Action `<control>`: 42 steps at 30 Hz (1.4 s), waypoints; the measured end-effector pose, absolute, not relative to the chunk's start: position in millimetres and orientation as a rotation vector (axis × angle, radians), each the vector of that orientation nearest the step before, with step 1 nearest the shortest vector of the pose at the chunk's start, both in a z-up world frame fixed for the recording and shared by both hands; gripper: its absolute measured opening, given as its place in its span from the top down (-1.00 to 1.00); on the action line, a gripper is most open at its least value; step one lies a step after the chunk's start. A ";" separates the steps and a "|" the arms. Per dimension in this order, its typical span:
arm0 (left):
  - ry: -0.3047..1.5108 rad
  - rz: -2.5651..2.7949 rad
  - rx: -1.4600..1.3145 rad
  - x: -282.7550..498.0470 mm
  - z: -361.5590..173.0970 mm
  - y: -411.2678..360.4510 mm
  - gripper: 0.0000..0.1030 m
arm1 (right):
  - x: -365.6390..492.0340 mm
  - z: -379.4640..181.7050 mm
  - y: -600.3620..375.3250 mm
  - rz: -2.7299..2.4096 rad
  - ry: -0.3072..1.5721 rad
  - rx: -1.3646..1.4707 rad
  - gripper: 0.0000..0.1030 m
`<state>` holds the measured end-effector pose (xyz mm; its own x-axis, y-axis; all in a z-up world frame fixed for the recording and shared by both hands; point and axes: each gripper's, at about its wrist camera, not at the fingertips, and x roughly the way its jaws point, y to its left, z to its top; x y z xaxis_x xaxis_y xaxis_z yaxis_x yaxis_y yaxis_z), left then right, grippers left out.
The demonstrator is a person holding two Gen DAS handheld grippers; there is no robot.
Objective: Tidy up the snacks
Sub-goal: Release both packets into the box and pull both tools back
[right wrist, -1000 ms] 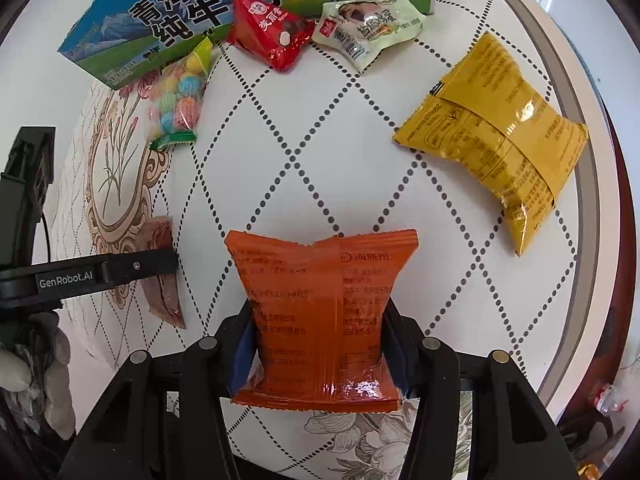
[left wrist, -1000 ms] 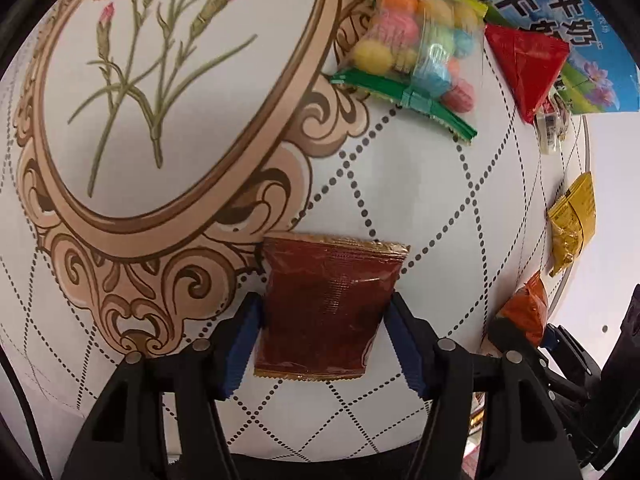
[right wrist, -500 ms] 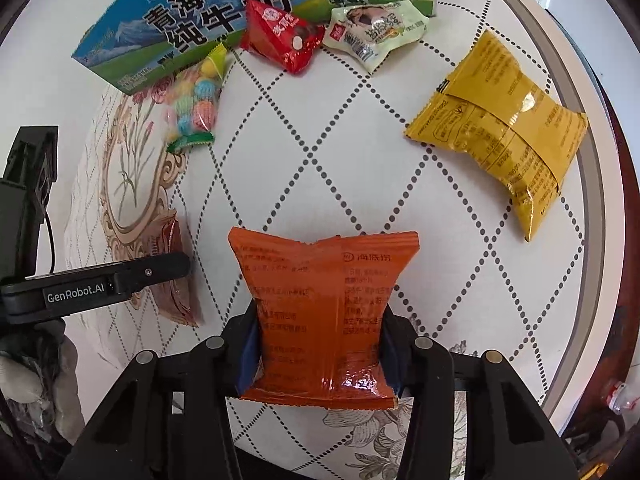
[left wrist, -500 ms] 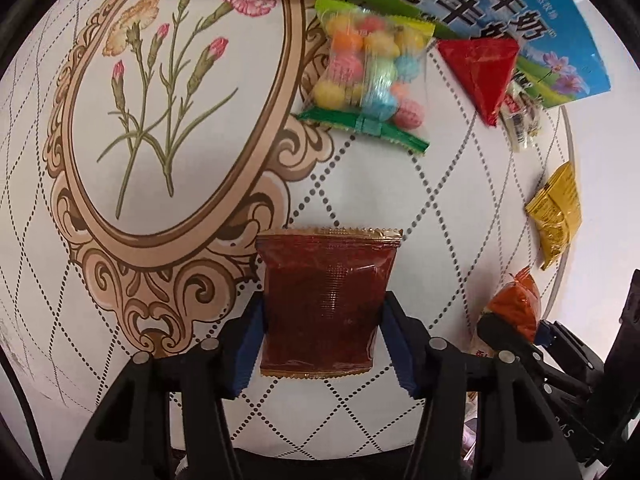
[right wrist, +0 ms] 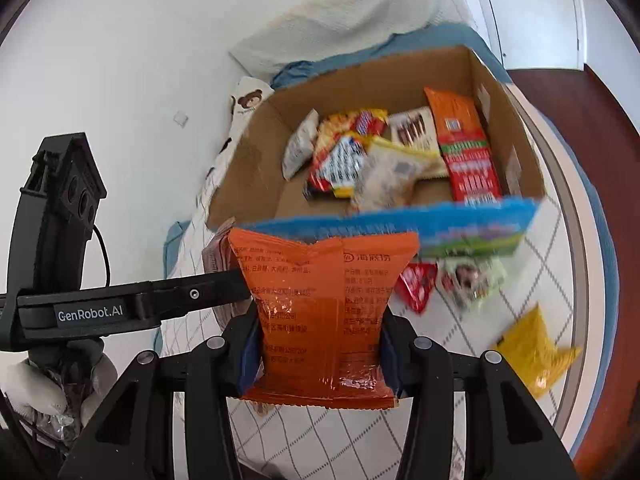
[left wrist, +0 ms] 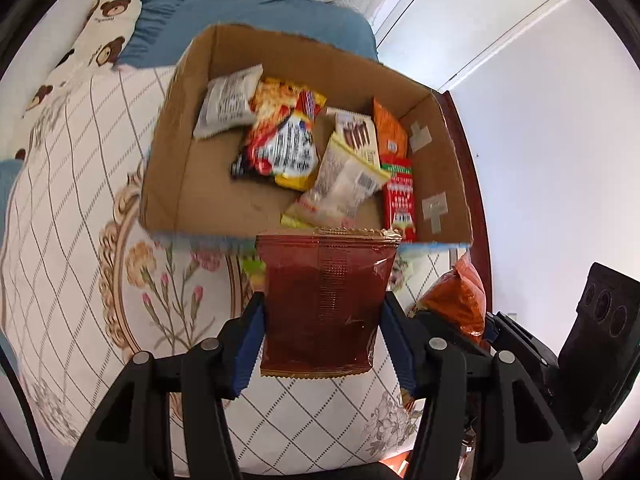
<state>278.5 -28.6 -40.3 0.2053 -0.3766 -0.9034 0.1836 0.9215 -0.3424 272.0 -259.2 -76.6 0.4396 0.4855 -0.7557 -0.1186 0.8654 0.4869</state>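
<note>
My left gripper [left wrist: 322, 334] is shut on a dark red snack packet [left wrist: 324, 300], held up in the air in front of an open cardboard box [left wrist: 180, 152]. My right gripper [right wrist: 318, 350] is shut on an orange snack packet [right wrist: 320, 312], also lifted clear of the table. The box [right wrist: 248, 160] holds several snack packets, and its floor is bare on the left side. In the right wrist view the left gripper's arm [right wrist: 132, 304] reaches across from the left, and a gloved hand [right wrist: 36, 384] holds it.
Still lying on the patterned round table [right wrist: 532, 248]: a yellow packet [right wrist: 532, 352], a small red packet [right wrist: 418, 284] and a pale packet [right wrist: 472, 276], just before the box's blue printed wall [right wrist: 472, 232]. Blue cushion and bear-print pillow [left wrist: 92, 24] lie behind the box.
Both grippers have risen off the table with their packets and tilted up, so the box's inside has come into view. The snacks on the table now lie lower in view.
</note>
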 end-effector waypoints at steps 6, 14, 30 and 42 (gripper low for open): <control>1.381 -0.280 -0.082 378.0 -42.3 -25.2 -0.04 | 348.7 -70.8 -234.4 0.382 1.051 0.377 0.01; 1.529 -0.176 -0.032 439.7 -100.9 -11.4 -0.04 | 407.7 -107.0 -199.4 0.379 1.155 0.339 0.01; 1.579 -0.170 -0.026 433.0 -136.0 -19.4 -0.58 | 416.7 -150.1 -210.3 0.314 1.329 0.353 -0.87; 1.424 -0.183 0.027 386.7 -108.1 -43.5 -0.58 | 388.0 -120.9 -252.3 0.155 1.259 0.186 -0.87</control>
<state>386.7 -43.5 -108.1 0.1347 -0.1098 -0.9848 0.1427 0.9856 -0.0904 388.0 -252.3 -120.9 0.2996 0.2178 -0.9289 -0.0138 0.9745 0.2241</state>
